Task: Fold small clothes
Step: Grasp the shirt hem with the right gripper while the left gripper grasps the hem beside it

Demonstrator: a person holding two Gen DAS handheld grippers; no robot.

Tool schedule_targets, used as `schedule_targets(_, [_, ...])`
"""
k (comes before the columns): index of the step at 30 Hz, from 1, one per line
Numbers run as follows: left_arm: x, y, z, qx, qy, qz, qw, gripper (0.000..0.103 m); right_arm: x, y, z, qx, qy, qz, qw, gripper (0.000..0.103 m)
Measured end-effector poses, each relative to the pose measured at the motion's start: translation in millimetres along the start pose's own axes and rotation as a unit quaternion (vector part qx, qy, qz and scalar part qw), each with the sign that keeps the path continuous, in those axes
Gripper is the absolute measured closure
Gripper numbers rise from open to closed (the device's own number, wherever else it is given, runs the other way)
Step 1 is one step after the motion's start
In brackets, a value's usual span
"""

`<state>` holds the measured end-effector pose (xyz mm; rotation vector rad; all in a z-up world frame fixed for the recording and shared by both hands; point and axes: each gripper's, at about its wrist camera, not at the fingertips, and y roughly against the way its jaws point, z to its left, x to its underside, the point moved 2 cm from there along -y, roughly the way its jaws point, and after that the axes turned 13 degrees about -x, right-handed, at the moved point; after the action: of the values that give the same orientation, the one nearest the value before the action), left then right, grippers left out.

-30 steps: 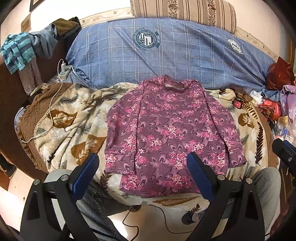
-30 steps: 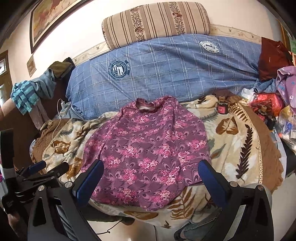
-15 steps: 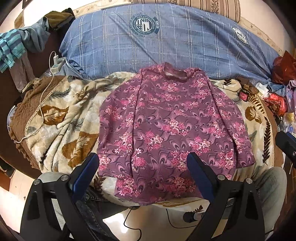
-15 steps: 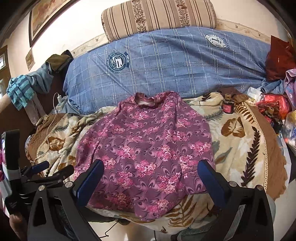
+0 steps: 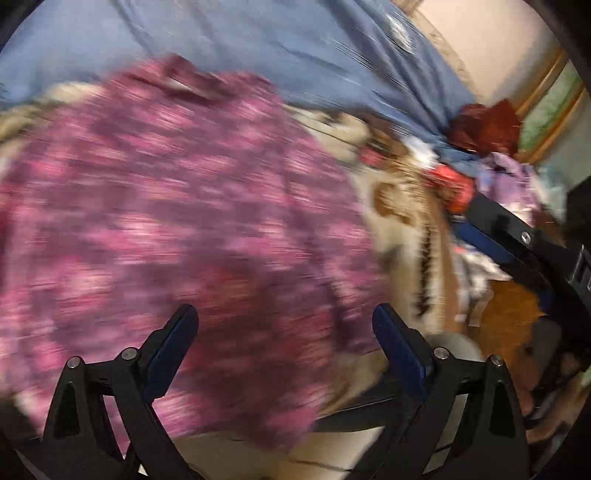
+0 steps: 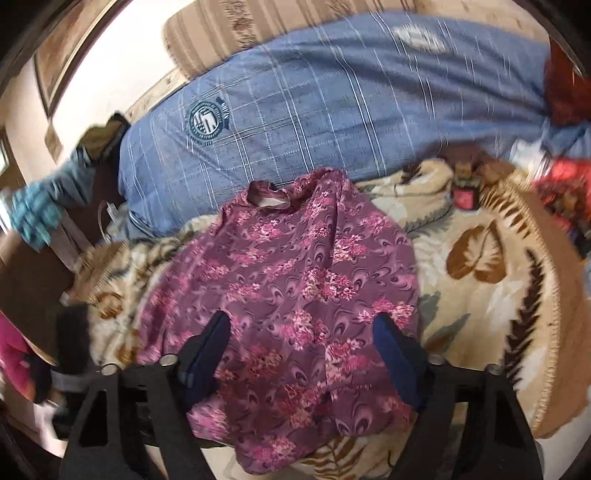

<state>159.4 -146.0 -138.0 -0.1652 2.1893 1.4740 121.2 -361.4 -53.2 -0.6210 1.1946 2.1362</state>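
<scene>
A purple floral long-sleeved shirt lies spread flat, neck away from me, on a leaf-patterned blanket. My right gripper hovers over the shirt's lower right part. Its jaws are closing, with fabric under the gap and nothing pinched by the pads. The left wrist view is badly blurred. There the shirt fills the left half, and my left gripper is open low over its lower edge, holding nothing. The right gripper shows at that view's right edge.
A blue plaid duvet and a striped pillow lie behind the shirt. A small red jar and a pile of red and lilac clutter sit at the right. Clothes hang at the left.
Both grippers have dropped closer to the shirt and tilted down. The left one swung right toward the shirt's lower right side. The right gripper's jaws have narrowed.
</scene>
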Motion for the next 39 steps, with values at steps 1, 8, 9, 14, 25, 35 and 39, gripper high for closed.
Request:
schedule_targets(1, [-4, -11, -8, 0.021, 0.000, 0.007, 0.9998, 0.009, -5, -1, -9, -0.004, -0.007, 0.001, 1.000, 0.031])
schedule_targets(8, [-17, -70, -40, 0.116, 0.009, 0.073, 0.9906, 0.038, -33, -17, -48, 0.003, -0.010, 0.007, 1.000, 0.032])
schedule_targets(9, [-15, -71, -43, 0.125, 0.010, 0.075, 0.9894, 0.042, -35, -20, -52, 0.003, -0.011, 0.011, 1.000, 0.033])
schedule_targets(14, [-8, -80, -54, 0.134, 0.014, 0.090, 0.9868, 0.065, -44, -41, -62, -0.008, -0.013, 0.024, 1.000, 0.034])
schedule_targets(25, [-1, -63, -39, 0.122, 0.015, 0.064, 0.9904, 0.102, -56, -121, -77, -0.019, 0.003, 0.134, 0.991, 0.044])
schedule_targets(35, [-13, -49, -38, 0.119, 0.001, 0.048, 0.9918, 0.103, -58, -212, -74, 0.043, 0.049, 0.289, 0.955, 0.072])
schedule_targets(39, [-27, -31, -29, 0.123, 0.006, 0.035, 0.9917, 0.103, -66, -202, -74, 0.072, 0.077, 0.294, 0.950, 0.099])
